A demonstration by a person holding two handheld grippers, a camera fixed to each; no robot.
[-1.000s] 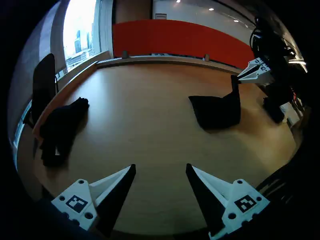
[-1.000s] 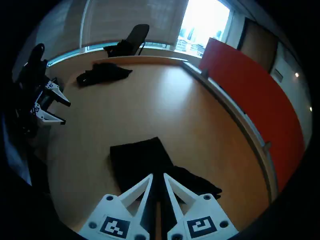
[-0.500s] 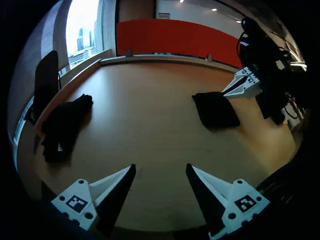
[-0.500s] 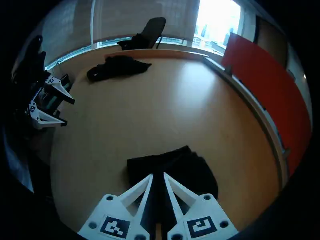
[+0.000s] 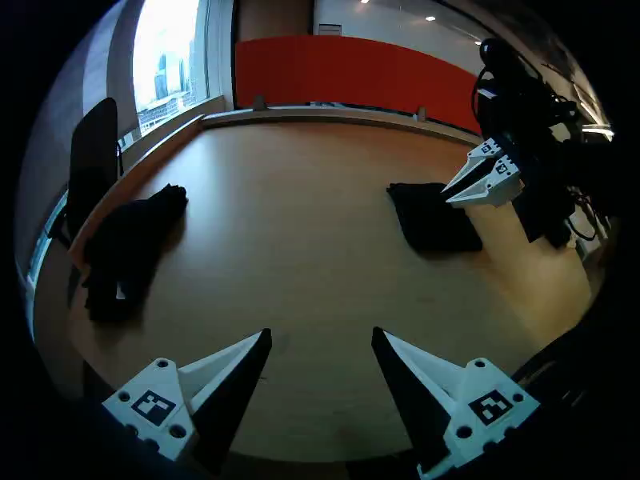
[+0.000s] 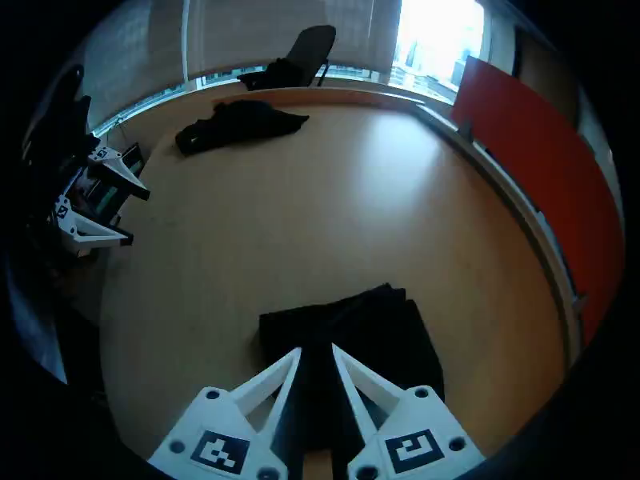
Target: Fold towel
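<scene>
The black towel (image 5: 432, 218) (image 6: 360, 344) lies folded into a flat rectangle on the wooden table (image 5: 304, 208) (image 6: 320, 208). My right gripper (image 6: 316, 350) (image 5: 450, 188) hovers just over the towel's near edge. Its fingers stand a narrow gap apart, with no cloth seen between them. My left gripper (image 5: 320, 336) (image 6: 138, 214) is wide open and holds nothing. It sits low over the bare table near the edge, well away from the towel.
A heap of black cloth (image 5: 128, 244) (image 6: 240, 124) lies near the table's far corner, beside a dark chair (image 5: 88, 160) (image 6: 308, 48). A red partition (image 5: 360, 76) (image 6: 544, 160) runs along one long side. Bright windows stand behind.
The right gripper lowered the lifted towel flap onto the rest, so the towel now lies flat, and its fingers parted slightly. The left gripper has barely moved.
</scene>
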